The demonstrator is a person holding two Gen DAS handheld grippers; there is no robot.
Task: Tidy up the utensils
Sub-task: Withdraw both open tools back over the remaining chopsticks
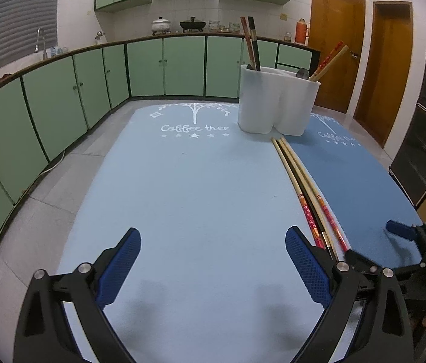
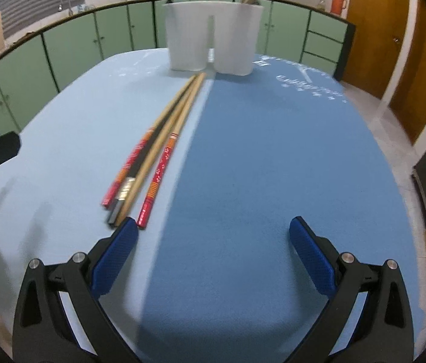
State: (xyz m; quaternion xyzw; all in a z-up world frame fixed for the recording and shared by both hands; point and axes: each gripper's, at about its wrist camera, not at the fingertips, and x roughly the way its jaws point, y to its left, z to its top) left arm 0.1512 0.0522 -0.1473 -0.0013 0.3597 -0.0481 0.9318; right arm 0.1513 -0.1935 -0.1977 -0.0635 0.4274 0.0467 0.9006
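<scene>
Right wrist view: both tools [image 2: 213,236] [image 1: 213,251] gape, chopsticks [image 2: 152,154] lying before white holder [image 2: 213,36].

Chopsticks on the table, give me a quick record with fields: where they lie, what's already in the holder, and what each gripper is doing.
loose chopsticks: bundle lying flat on the light mat, beside the seam with the dark mat, tips toward the holder
holder: white, with compartments, upright at the far end, across the seam
in holder: dark chopsticks on the left, red-and-bamboo ones on the right
left gripper: open, empty, over the light mat
right gripper: open, empty, left finger near the bundle's ends
</scene>
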